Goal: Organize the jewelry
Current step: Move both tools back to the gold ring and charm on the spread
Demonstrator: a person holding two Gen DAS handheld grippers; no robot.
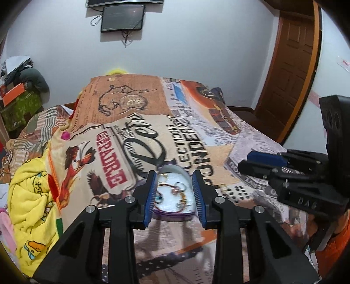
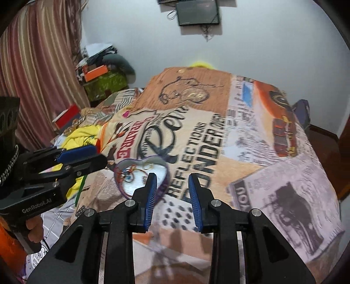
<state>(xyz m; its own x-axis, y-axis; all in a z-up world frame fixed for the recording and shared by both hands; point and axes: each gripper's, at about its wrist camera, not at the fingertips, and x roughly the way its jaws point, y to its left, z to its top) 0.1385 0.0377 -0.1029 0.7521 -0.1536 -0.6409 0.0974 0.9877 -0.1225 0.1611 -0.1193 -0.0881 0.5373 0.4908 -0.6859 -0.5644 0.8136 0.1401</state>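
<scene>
A heart-shaped purple tin (image 1: pixel 175 213) with a white lining sits on the printed bedspread; it also shows in the right wrist view (image 2: pixel 163 174). Jewelry (image 1: pixel 175 189) lies inside it: a beaded bracelet, rings and earrings; in the right wrist view the jewelry (image 2: pixel 131 172) is bunched at the tin's far left. A small gold piece (image 1: pixel 223 187) lies on the spread just right of the tin. My left gripper (image 1: pixel 175 185) is open and empty, its jaws either side of the tin. My right gripper (image 2: pixel 172 187) is open and empty, just right of the tin.
The bedspread (image 2: pixel 240 153) covers the whole bed. A crumpled yellow cloth (image 1: pixel 30 196) lies at the left edge. Boxes and clutter (image 2: pixel 102 74) stand by the striped curtain. A wooden door (image 1: pixel 291 65) is at the right. A screen (image 1: pixel 122 17) hangs on the wall.
</scene>
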